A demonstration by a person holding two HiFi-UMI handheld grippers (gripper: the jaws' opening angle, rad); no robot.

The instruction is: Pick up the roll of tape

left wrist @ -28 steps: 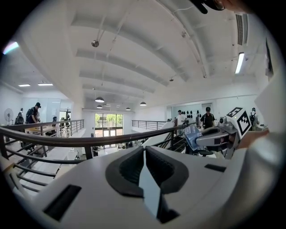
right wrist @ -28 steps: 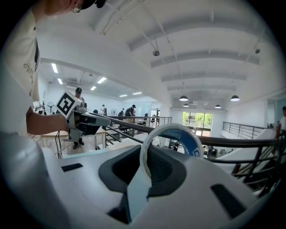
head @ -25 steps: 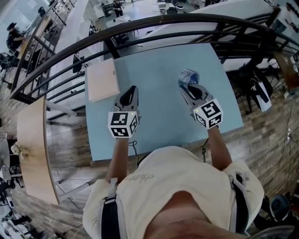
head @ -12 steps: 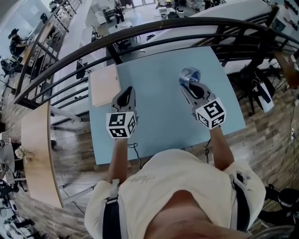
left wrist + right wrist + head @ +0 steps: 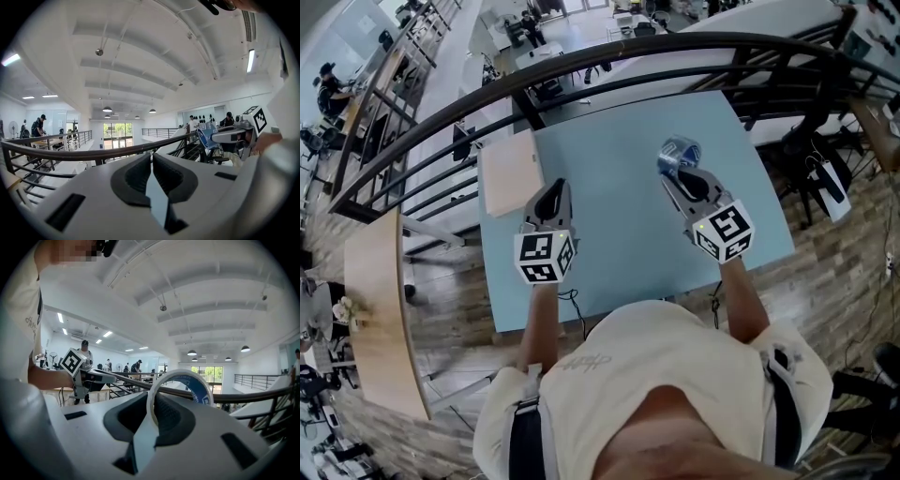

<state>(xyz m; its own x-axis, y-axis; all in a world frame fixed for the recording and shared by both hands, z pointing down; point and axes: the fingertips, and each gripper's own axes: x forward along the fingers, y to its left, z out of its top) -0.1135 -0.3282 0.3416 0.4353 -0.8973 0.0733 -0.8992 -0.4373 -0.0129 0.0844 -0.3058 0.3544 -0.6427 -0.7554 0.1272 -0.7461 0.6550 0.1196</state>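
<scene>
The roll of tape (image 5: 678, 153), white with a blue printed inner side, is clamped on edge in my right gripper (image 5: 682, 172) and held above the light blue table (image 5: 619, 159). In the right gripper view the tape roll (image 5: 180, 385) stands upright between the dark pads, its ring rising above the jaws. My left gripper (image 5: 549, 199) hovers over the table's left part, shut with nothing in it; in the left gripper view the left gripper's jaws (image 5: 152, 174) meet with only a thin slit. The right gripper with the tape (image 5: 205, 136) shows there at the right.
A pale wooden board (image 5: 509, 171) lies at the table's left far corner. A dark curved metal railing (image 5: 581, 61) runs just beyond the table's far edge, with an open lower floor behind it. A wooden bench (image 5: 375, 309) stands at the left.
The right gripper has risen slightly with the tape roll still in its jaws. The left gripper has stayed where it was.
</scene>
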